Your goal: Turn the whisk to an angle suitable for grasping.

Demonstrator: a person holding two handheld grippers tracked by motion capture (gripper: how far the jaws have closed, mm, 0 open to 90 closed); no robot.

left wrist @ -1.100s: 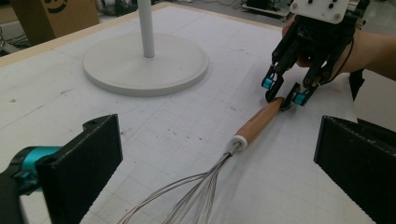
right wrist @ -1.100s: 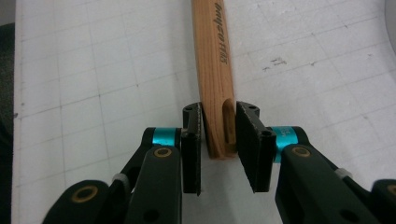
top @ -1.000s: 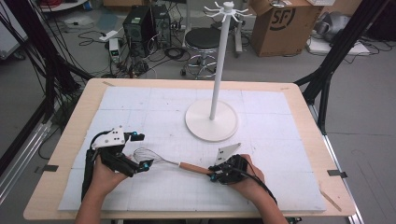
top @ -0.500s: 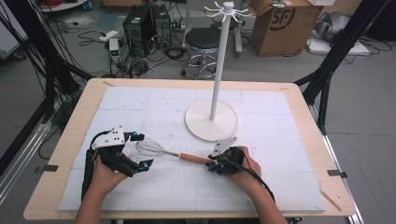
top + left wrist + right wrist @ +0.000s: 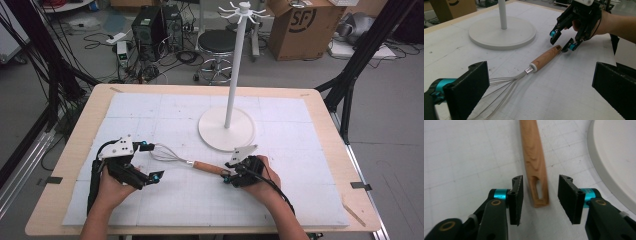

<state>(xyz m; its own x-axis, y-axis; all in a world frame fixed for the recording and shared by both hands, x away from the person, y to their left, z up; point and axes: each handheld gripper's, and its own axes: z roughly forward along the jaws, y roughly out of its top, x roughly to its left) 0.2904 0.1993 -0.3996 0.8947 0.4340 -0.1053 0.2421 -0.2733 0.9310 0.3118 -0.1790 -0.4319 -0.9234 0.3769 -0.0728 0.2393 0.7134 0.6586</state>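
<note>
Wooden whisk handle [image 5: 534, 162] between parted right hand-held gripper [image 5: 540, 195] jaws

whisk [image 5: 187, 162] lying on white mat [image 5: 150, 115], left gripper [image 5: 150, 161] at wires, right gripper [image 5: 226, 175] at handle

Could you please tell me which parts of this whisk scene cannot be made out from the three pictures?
- Whisk: in the left gripper view, the tip of its wire loops is hidden behind the left gripper's near jaw and cut off by the bottom edge.
- Whisk handle: in the right gripper view the top edge cuts it off, wires unseen.
- Stand: its hooks are too small in the high view to tell whether anything hangs there.
- Right gripper: whether the handle rests on the mat is unclear.
</note>
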